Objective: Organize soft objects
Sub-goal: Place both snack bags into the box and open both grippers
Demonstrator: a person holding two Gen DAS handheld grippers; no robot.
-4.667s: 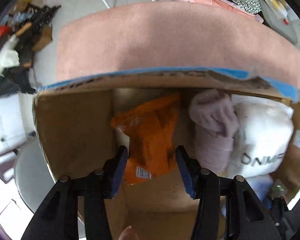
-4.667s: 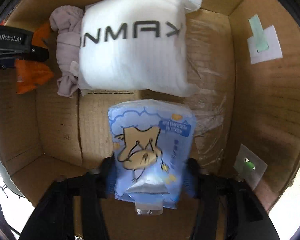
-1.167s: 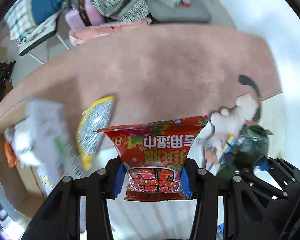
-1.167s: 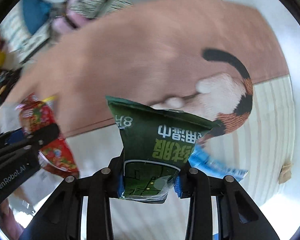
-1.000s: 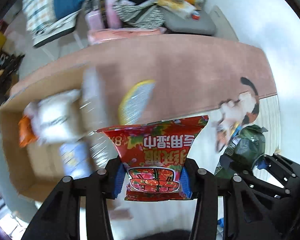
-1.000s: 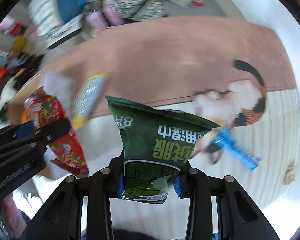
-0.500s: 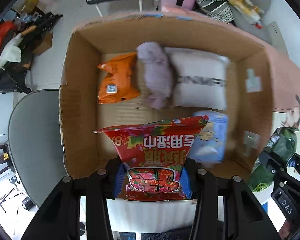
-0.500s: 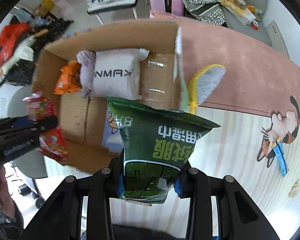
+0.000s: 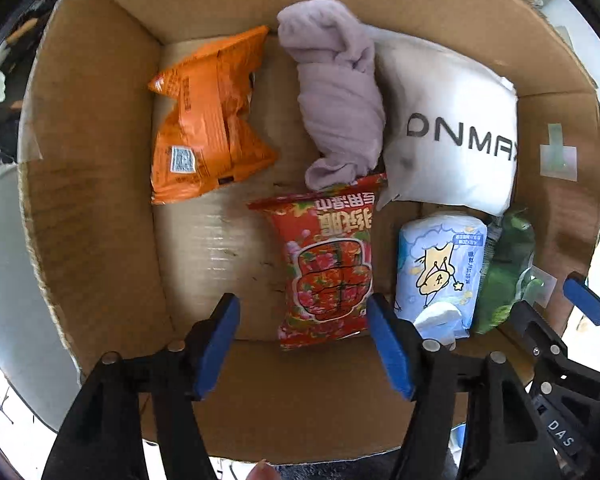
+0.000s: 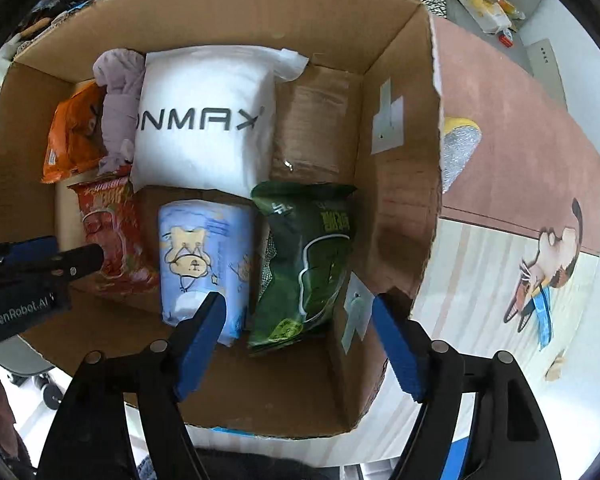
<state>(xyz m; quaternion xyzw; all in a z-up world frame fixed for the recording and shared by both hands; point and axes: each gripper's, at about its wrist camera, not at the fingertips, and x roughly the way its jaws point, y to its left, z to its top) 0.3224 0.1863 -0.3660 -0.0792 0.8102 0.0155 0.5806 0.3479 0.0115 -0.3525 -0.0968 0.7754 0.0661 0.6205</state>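
While the left gripper point(image 9: 302, 344) hangs over the cardboard box point(image 9: 92, 208) in the left wrist view, its jaws are opening and stand apart from the red snack bag point(image 9: 326, 264), which lies loose on the box floor between and just beyond the blue pads. An orange snack bag point(image 9: 208, 120) lies at the far left, a rolled lilac cloth point(image 9: 336, 92) beside it, and a white pillow pack point(image 9: 452, 132) printed with dark letters to the right. Nearer, a pale blue tissue pack point(image 9: 440, 268) lies beside the red bag, with a green snack bag point(image 9: 504, 272) wedged against the right wall. The right gripper point(image 9: 580, 320) shows at the right edge.

Seen from the right wrist, the right gripper point(image 10: 300, 340) also has its jaws opening, set wide, touching nothing; the green snack bag point(image 10: 308, 256) lies free below them, touching the tissue pack point(image 10: 204, 256). The red bag point(image 10: 116, 232) lies left of that, under the left gripper point(image 10: 40, 264). Outside the box, a pink rug point(image 10: 516, 140) covers the floor.
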